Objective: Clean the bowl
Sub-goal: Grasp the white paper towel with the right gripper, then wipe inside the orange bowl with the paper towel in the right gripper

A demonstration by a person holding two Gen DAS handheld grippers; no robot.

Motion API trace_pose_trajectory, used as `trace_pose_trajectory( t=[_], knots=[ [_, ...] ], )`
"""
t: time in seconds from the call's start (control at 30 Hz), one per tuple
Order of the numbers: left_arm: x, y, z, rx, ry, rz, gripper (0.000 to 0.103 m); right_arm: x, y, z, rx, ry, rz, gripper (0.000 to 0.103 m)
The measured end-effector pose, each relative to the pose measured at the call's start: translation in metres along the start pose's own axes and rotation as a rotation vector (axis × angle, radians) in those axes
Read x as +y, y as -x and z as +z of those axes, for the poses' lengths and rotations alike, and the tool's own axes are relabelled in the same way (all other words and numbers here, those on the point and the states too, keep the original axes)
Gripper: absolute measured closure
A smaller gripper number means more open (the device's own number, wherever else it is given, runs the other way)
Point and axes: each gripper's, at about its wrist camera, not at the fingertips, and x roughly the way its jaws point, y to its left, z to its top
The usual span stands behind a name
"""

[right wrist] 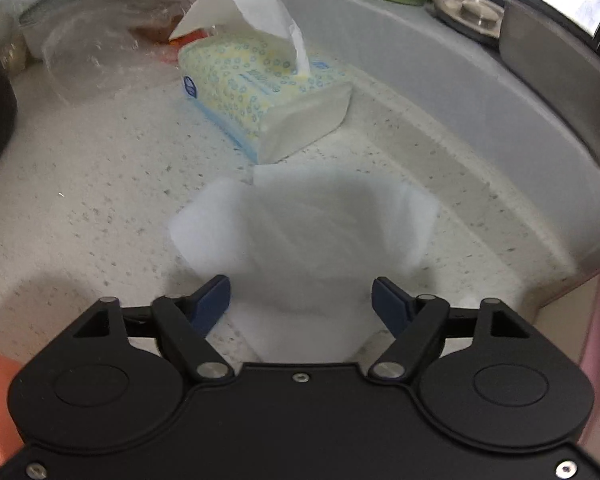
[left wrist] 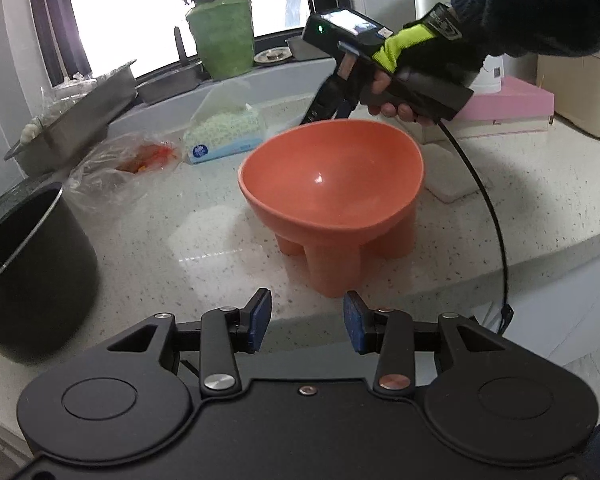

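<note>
- Bowl (left wrist: 332, 184), an orange footed one on stubby legs, is standing upright at the centre of the left wrist view on the speckled white desk (left wrist: 204, 240), its inside looking bare and glossy.
- The left gripper (left wrist: 308, 322) is hovering at the bottom centre of that view, its blue-padded fingers (left wrist: 260, 320) standing apart with nothing between them, just short of the bowl's nearest leg.
- A gloved hand (left wrist: 412, 76) in the upper right of the left wrist view is holding the handle of the right gripper behind the bowl's far rim, with a black cable (left wrist: 496, 240) curving down the right side.
- The right gripper (right wrist: 300, 300) is sitting at the lower centre of its own view, fingers spread wide, with a white tissue sheet (right wrist: 304, 232) lying loose and blurred on the desk between and ahead of them; I cannot tell whether the pads are touching it.
- A soft tissue pack (right wrist: 256, 88) is lying in the upper centre of the right wrist view, one sheet sticking up from its slot.
- A crumpled clear plastic bag (left wrist: 116, 172) with something red inside is lying left of the pack, near a dark cooker pot (left wrist: 28, 272) at the left edge.
- A green flowerpot (left wrist: 222, 36) with dried orange blooms is standing on the sill at the top, and a pink box (left wrist: 516, 104) is resting at the right.
</note>
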Motion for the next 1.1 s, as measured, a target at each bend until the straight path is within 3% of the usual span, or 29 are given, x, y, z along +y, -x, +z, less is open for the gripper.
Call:
trace_pose_trajectory(
  t=[0.03, 0.13, 0.17, 0.37, 0.6, 0.83, 1.1],
  knots=[
    [-0.001, 0.002, 0.000, 0.002, -0.002, 0.006, 0.063, 0.000, 0.001, -0.001, -0.003, 0.001, 0.019, 0.045],
    [-0.005, 0.002, 0.000, 0.005, -0.014, 0.002, 0.063, 0.004, 0.005, -0.005, -0.018, 0.031, 0.045, 0.080],
    [-0.006, 0.001, 0.000, 0.006, -0.022, -0.002, 0.063, 0.005, 0.005, -0.006, -0.023, 0.032, 0.039, 0.102],
    [-0.008, -0.010, 0.004, 0.013, -0.061, -0.004, 0.063, 0.012, 0.036, -0.020, -0.125, 0.017, 0.010, 0.103],
    [-0.005, -0.031, 0.007, 0.019, -0.047, 0.007, 0.063, 0.032, 0.124, -0.039, -0.265, 0.119, 0.083, 0.103],
    [-0.011, -0.056, 0.018, 0.014, -0.107, -0.017, 0.059, 0.062, 0.182, -0.090, -0.212, 0.334, 0.077, 0.103],
    [0.006, -0.072, 0.020, -0.019, 0.032, -0.093, 0.058, 0.108, 0.216, -0.122, -0.122, 0.530, 0.066, 0.103]
  ],
)
